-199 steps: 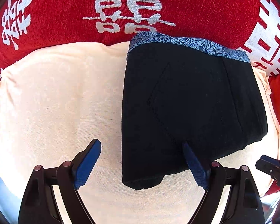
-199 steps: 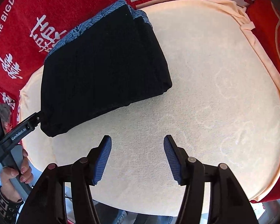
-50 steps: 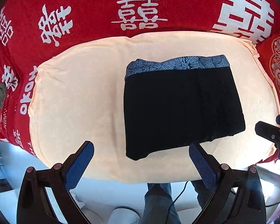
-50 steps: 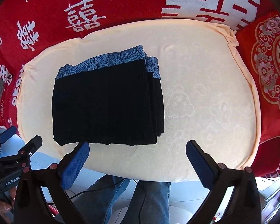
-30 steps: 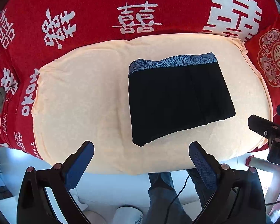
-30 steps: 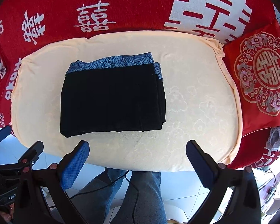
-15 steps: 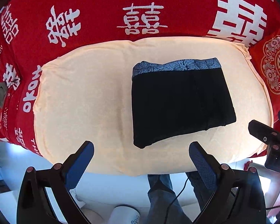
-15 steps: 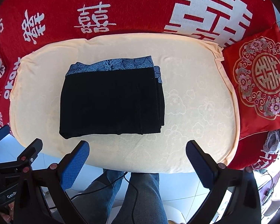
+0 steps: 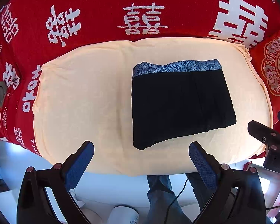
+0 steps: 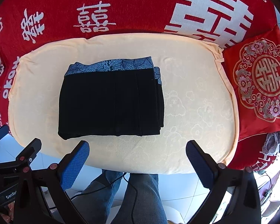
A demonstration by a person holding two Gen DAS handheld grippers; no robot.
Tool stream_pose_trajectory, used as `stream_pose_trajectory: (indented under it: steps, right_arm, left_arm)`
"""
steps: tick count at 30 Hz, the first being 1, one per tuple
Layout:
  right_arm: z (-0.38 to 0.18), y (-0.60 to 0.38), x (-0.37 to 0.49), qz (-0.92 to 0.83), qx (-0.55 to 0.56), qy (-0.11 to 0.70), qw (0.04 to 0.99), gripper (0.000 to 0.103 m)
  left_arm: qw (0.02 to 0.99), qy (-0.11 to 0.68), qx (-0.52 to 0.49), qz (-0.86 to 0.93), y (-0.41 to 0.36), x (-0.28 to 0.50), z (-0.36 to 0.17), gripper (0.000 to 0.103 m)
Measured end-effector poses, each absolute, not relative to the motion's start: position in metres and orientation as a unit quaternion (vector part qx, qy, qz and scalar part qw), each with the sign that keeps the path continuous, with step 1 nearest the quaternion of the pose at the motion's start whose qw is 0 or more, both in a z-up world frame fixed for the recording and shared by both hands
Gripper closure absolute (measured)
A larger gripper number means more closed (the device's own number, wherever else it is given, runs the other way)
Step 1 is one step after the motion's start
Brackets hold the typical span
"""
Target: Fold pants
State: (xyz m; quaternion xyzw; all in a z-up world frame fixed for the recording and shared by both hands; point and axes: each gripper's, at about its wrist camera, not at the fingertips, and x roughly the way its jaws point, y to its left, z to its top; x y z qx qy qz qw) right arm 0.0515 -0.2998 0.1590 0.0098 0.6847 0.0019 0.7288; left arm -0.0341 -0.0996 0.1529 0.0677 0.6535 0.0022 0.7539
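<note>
The black pants (image 9: 181, 102) lie folded into a compact rectangle on the cream cushion (image 9: 80, 100), with a blue patterned waistband (image 9: 177, 66) along the far edge. In the right wrist view the pants (image 10: 110, 100) show stacked layers at their right side. My left gripper (image 9: 141, 154) is open and empty, held back off the cushion's front edge. My right gripper (image 10: 137, 153) is open and empty, also back from the front edge. The right gripper's body shows at the right of the left wrist view (image 9: 268, 141). The left gripper's body shows at the lower left of the right wrist view (image 10: 15, 166).
The cushion (image 10: 196, 100) sits on a sofa draped in a red blanket with white characters (image 9: 143, 20). A red embroidered pillow (image 10: 261, 85) lies at the right. The person's legs in jeans (image 10: 136, 196) and a cable stand on the white floor below.
Since 6.6 s ago both grippers drew back from the pants and opened wider. Over the last second the views barely shifted and the pants stayed still.
</note>
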Motion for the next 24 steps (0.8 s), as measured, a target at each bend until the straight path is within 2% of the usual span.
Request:
stream_pose_trajectory:
  steps: [24]
  right_arm:
    - [0.1586, -0.3014, 0.0518, 0.002, 0.01, 0.685, 0.729, 0.0]
  left_arm:
    - [0.753, 0.655, 0.067, -0.002, -0.1033, -0.0326, 0.153, 0.001]
